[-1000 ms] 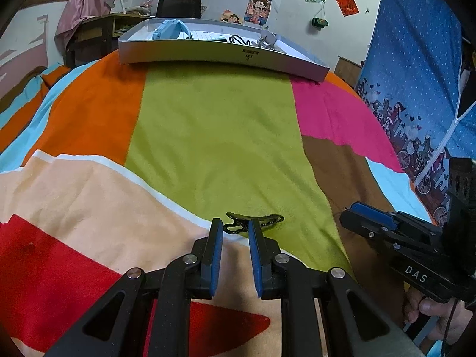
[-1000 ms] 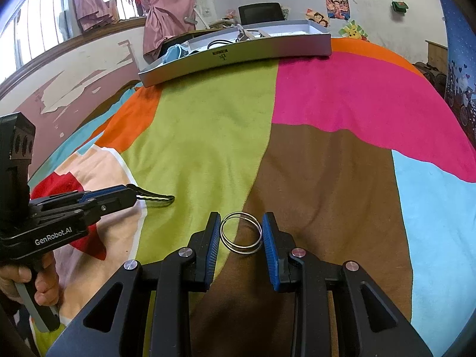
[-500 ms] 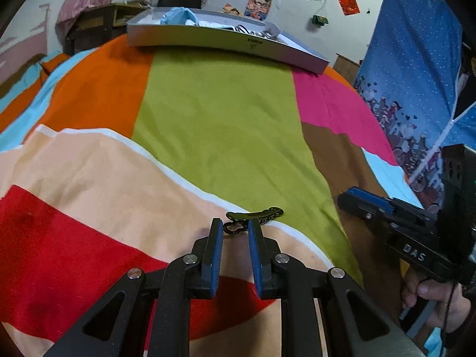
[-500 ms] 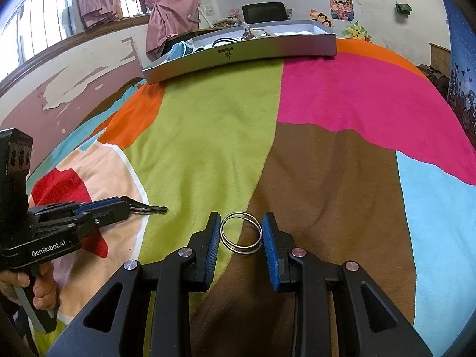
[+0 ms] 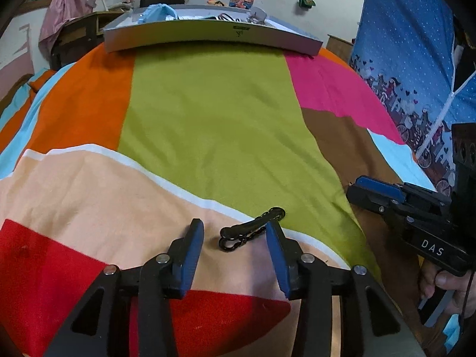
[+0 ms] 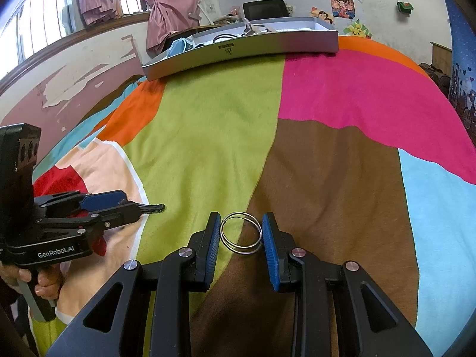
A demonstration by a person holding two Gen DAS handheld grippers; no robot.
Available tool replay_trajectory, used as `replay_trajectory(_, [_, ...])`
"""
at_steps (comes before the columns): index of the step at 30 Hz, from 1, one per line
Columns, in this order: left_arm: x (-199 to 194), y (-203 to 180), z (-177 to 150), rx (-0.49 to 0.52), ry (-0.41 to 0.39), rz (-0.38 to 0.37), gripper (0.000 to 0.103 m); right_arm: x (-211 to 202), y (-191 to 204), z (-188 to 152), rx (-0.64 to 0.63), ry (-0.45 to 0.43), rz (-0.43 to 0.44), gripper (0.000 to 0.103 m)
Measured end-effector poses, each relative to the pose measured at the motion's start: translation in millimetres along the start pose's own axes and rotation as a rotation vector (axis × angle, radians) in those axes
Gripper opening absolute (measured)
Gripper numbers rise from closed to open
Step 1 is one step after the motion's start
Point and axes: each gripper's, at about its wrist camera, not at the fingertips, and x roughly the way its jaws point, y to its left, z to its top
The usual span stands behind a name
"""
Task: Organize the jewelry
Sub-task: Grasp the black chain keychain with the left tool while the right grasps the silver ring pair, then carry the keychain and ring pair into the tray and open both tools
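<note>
A dark chain piece (image 5: pixel 251 232) lies on the colourful bedspread, on the peach and white bands. My left gripper (image 5: pixel 235 232) is open, with its blue pads on either side of the chain. The chain's tip also shows in the right wrist view (image 6: pixel 153 207), past the left gripper (image 6: pixel 125 205). My right gripper (image 6: pixel 241 232) is shut on a pair of thin silver rings (image 6: pixel 241 233), which sit between its blue pads above the green and brown bands. The right gripper also shows in the left wrist view (image 5: pixel 357 189).
A long grey tray (image 5: pixel 208 34) with a blue cloth (image 5: pixel 159 12) and small items lies at the far edge of the bed; it also shows in the right wrist view (image 6: pixel 238 50). A blue patterned curtain (image 5: pixel 416 59) hangs at the right.
My left gripper has opened and let go of the dark chain, which now lies on the bedspread between the pads. My right gripper still holds the silver rings.
</note>
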Motion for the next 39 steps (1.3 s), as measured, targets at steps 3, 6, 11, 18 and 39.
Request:
replay_trajectory(3, [1,2,0,-0.009,0.009,-0.003,0.018,1,1,0,-0.003,0.003,0.0,0.026])
replay_trajectory(6, [0,2,-1,-0.02,0.003,-0.017,0.017,2,2,1,-0.009,0.008,0.007,0.026])
replay_trajectory(11, [-7,5,8,-0.06,-0.042,-0.023,0.017,1,5,6,-0.02,-0.002,0.024,0.025])
replay_trajectory(18, [-18,17,60,-0.141,-0.184,0.01,0.017,-2,5,57,-0.062,-0.077,0.036,0.025])
replay_trajectory(39, [36,29,219,-0.161,-0.261,0.113,0.018,49,-39,230,-0.013,-0.208,-0.066,0.026])
